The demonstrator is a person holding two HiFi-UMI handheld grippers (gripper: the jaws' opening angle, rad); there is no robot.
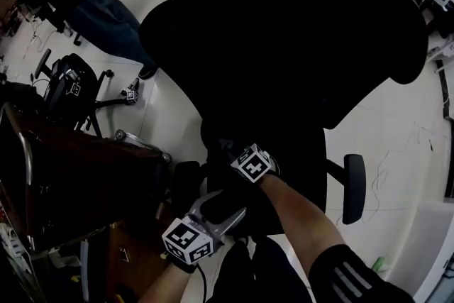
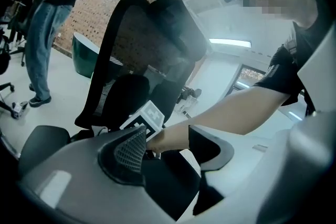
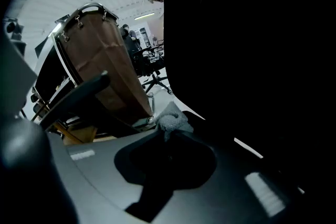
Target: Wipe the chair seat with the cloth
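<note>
A black office chair fills the head view, its tall backrest above the dark seat. My right gripper is low at the seat's near left edge, its marker cube showing. It is shut on a grey cloth bunched at its tips. My left gripper sits just behind and below it. It is open, with only dark seat showing between its pads, and it looks at the right hand and the mesh backrest. The cloth is hidden in the head view.
A brown wooden table stands close on the left, also seen as the table beside the cloth. A person in jeans stands at the far left near another chair's base. The chair's armrest juts out on the right.
</note>
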